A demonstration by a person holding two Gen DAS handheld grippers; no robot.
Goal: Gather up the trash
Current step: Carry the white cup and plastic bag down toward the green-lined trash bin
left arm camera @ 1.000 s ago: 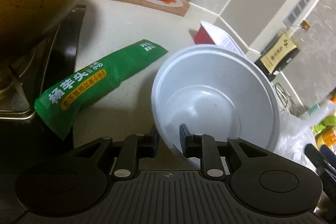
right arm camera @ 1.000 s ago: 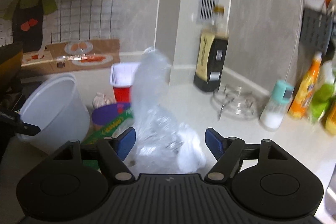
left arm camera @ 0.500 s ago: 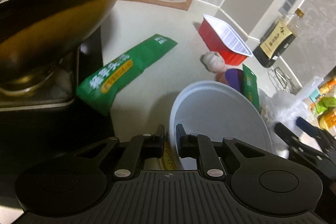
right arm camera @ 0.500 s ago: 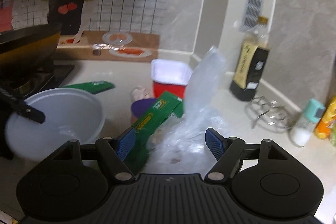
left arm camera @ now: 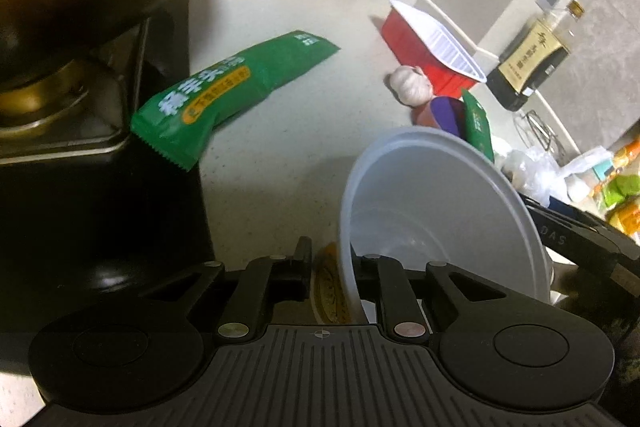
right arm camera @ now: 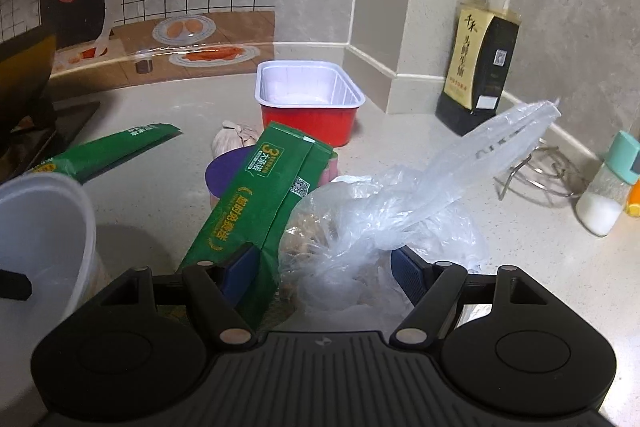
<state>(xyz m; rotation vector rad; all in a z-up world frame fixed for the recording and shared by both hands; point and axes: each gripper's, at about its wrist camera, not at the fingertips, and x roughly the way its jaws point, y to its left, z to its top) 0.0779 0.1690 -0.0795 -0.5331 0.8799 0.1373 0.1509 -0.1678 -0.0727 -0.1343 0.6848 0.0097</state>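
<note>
left gripper (left arm camera: pixel 332 267) pinching the near wall of a white plastic bowl (left arm camera: pixel 440 211), one finger outside the rim and one inside, jaws easing apart a little while still on the wall; bowl tipped, mouth facing up and away, a yellow printed label just visible on its outer side by the fingers, print too blurred to read. right gripper (right arm camera: pixel 320 267) spread wide, blue pads (right arm camera: pixel 240 267) well apart, straddling a crumpled clear plastic bag (right arm camera: pixel 384 227) with brownish scraps inside and the near end of a green packet (right arm camera: pixel 260 203); no pad seen pressing on either. green packet leaning on a purple-lidded tub (right arm camera: pixel 228 171), marked with a large "3" in a round badge, a qr code and yellow chinese lettering. second long green wrapper (left arm camera: pixel 228 87) flat on the pale counter (left arm camera: pixel 280 167) beside the black stove (left arm camera: pixel 100 211), white and orange chinese print, not legible here. further back a red tray with white lining (right arm camera: pixel 308 99), a garlic bulb (right arm camera: pixel 236 139) just in front of it. dark sauce bottle (right arm camera: pixel 480 67) by the wall corner, gold label with chinese characters. "das" readable on the right gripper's side in the left wrist view.
</note>
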